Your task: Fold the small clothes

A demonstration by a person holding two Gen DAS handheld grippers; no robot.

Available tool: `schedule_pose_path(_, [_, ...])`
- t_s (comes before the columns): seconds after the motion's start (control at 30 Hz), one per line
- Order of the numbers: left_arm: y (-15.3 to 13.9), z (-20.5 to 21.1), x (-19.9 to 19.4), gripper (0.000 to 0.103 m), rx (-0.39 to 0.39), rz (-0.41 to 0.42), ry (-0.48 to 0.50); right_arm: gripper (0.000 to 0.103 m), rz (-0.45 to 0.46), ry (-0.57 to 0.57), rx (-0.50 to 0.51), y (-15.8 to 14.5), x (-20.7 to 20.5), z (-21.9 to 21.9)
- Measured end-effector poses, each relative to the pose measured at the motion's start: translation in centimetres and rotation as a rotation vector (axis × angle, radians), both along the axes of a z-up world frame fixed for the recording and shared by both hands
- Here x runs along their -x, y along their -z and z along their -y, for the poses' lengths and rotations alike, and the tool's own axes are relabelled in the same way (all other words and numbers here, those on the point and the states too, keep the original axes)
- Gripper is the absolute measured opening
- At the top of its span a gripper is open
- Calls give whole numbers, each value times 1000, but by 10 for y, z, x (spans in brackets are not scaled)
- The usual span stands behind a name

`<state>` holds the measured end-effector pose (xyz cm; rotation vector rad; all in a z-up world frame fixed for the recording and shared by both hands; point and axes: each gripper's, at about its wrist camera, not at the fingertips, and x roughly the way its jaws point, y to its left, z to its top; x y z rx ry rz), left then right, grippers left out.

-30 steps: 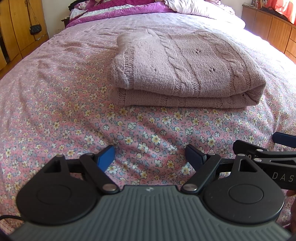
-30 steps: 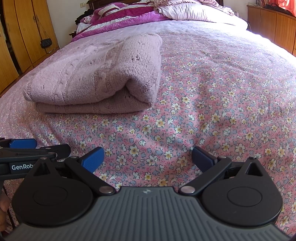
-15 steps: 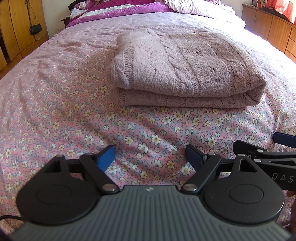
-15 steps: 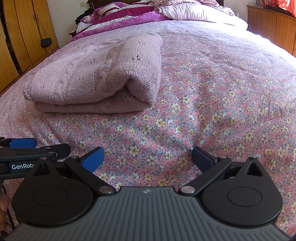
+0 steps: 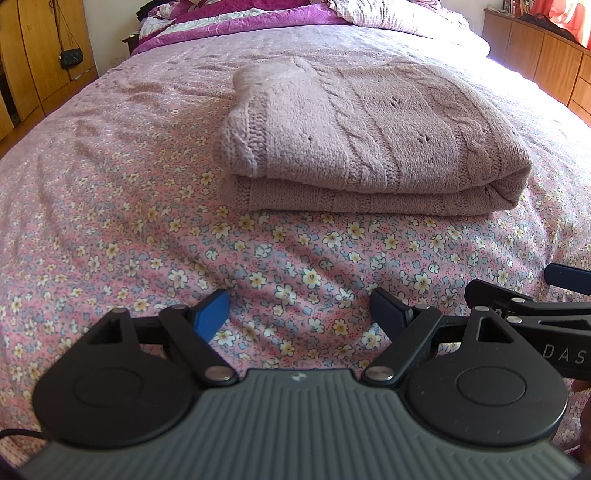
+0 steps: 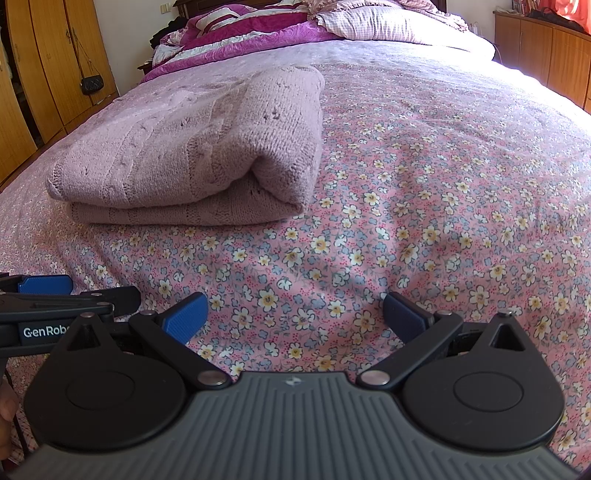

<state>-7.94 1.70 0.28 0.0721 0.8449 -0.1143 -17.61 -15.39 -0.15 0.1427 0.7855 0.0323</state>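
Bedspread: pink floral cloth (image 5: 295, 258) is seen filling the foreground of both wrist views, lightly rumpled, with nothing lying on it just ahead of the tongs.
Left gripper: the left gripper (image 5: 299, 314) is held low over the flowers, released — its blue pads are spread wide and only bedspread shows between them.
Right gripper: the right gripper (image 6: 295, 314) is held just beside the left, likewise released and empty; each tool's tip is caught at the edge of the other's view.
Sweater: a mauve cable-knit sweater (image 5: 369, 147) is laid on the bed beyond both tongs, apart from them, doubled over into a thick rectangle, its rounded fold at the right end and its layered edges stacked toward the near side.
Step in hand: the fold is judged done, or all but done — neither tool is touching the knit.
Next move: if a further fold is wanted, both tongs would need to be brought forward and closed on the near corners; otherwise another garment is called for, and none is seen.
Far end: purple quilts and pillows (image 6: 258, 26) are heaped at the head of the bed, with wooden wardrobes (image 6: 48, 66) at the left.
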Motion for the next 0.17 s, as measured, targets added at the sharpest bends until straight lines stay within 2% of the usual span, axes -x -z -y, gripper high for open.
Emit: schedule_pose_path(0.17, [0, 0, 0, 85, -1, 0, 1, 103, 0, 0, 1, 0, 0, 0])
